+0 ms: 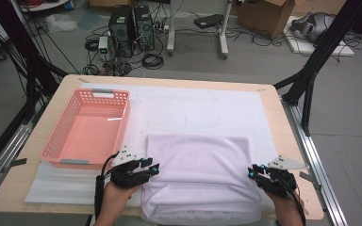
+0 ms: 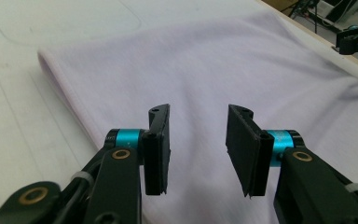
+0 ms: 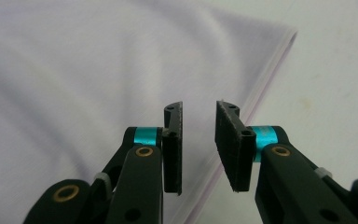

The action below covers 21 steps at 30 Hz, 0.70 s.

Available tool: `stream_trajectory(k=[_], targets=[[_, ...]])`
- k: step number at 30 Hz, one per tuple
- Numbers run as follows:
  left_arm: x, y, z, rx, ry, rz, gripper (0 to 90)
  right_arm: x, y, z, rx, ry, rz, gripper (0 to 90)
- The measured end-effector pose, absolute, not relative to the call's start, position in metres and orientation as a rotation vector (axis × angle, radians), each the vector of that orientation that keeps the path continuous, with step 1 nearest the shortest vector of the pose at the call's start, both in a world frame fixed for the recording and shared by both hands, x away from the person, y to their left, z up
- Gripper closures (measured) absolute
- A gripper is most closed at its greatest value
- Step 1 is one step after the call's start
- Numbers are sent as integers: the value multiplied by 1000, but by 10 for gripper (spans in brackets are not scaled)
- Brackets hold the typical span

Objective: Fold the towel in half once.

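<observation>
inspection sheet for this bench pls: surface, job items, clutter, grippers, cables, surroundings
Surface: wooden table with a white mat over it.
Job's things: folded lilac cloth lying flat at the near edge; empty pink basket to its left.
Clutter: nothing seen.
Grippers: left hand-held gripper at the cloth's left edge, right hand-held gripper at its right edge; jaws of both apart, nothing between them.
Cables: black cable trailing from the left gripper; loose cables on the floor.
Surroundings: computer towers, cardboard box, black frame legs.
</observation>
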<state>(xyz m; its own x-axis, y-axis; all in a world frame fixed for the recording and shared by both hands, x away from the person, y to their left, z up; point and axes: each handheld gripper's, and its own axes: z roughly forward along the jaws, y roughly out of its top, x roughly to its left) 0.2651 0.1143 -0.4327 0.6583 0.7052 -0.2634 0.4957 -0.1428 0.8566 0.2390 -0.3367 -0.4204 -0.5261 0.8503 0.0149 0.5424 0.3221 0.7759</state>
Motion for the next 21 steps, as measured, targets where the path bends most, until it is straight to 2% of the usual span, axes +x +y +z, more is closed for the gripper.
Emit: stream_trajectory(k=[3, 12, 16, 21], targets=[[286, 108, -435, 1830, 973, 255, 596, 263, -334, -423, 1237, 2207, 1086, 734], [328, 109, -446, 1790, 1100, 312, 617, 324, -318, -433, 1233, 2253, 1094, 766], [337, 108, -453, 1807, 1190, 308, 673, 339, -317, -440, 1261, 2260, 1047, 791], [343, 102, -451, 1857, 1195, 357, 670, 346, -322, -445, 1288, 2205, 982, 836]])
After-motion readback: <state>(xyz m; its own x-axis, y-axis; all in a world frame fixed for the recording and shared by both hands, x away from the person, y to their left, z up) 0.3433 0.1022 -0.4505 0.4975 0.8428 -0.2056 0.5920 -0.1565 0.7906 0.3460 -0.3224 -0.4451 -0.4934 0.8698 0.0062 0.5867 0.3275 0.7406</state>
